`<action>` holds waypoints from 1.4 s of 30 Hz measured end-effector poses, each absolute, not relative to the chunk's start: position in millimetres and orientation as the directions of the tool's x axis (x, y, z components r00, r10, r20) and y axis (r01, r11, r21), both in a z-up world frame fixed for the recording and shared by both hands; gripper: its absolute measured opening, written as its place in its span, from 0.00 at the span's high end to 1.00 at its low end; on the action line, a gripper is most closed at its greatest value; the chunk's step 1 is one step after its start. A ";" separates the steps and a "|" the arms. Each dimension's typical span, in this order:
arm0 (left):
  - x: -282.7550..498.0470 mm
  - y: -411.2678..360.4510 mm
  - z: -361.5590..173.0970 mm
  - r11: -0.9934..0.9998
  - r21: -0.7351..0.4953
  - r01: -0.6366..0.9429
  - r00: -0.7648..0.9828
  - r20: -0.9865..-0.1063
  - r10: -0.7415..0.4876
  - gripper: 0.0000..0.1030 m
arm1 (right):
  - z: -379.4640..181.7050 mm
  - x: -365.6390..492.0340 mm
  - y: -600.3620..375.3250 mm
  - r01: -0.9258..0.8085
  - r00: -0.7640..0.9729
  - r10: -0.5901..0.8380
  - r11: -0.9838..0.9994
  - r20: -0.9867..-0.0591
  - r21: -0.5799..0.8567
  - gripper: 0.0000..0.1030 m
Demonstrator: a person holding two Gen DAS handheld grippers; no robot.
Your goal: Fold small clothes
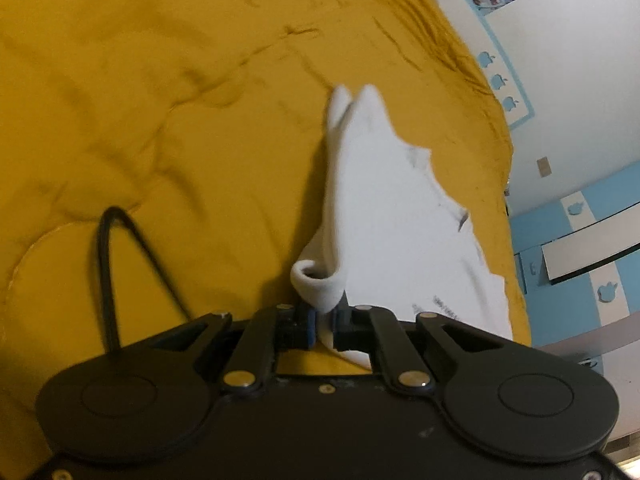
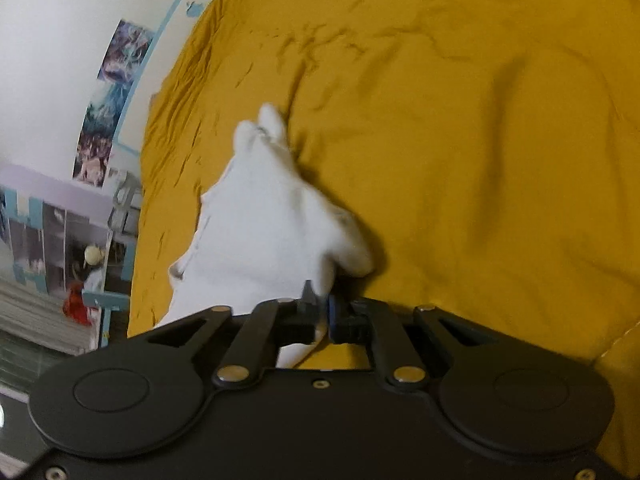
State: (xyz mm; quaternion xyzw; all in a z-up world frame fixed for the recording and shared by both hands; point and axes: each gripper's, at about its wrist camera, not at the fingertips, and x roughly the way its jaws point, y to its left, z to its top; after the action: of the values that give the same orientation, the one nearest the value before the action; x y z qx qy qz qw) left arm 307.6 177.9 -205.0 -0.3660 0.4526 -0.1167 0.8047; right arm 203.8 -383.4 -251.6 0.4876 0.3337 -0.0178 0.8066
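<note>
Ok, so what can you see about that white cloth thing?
The white garment looks like soft, thin fabric, blurred by motion, with faint dark marks along one edge. It stretches out over the yellow bedspread. The jaws of the left gripper and the right gripper each pinch a near corner. One edge curls into a roll, and the far end shows two pointed tips.

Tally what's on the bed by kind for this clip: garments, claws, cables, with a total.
White cloth garment: 1
Black two-finger claws, left claw and right claw, each shut on the garment: 2
Black cable over the mustard-yellow bedspread: 1
Total: 4
</note>
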 end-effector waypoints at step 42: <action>528.7 105.7 -188.2 0.928 -0.356 0.111 0.709 -0.626 -0.325 0.94 | -174.4 435.0 -342.1 -0.038 0.824 0.153 0.975 -0.546 0.217 0.92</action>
State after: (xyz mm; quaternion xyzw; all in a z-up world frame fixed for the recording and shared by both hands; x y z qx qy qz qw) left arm 528.7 105.7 -188.2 -0.1478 0.3625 -0.1196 0.9124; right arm 435.0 -342.1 -174.4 0.0990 0.2925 0.0503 0.9498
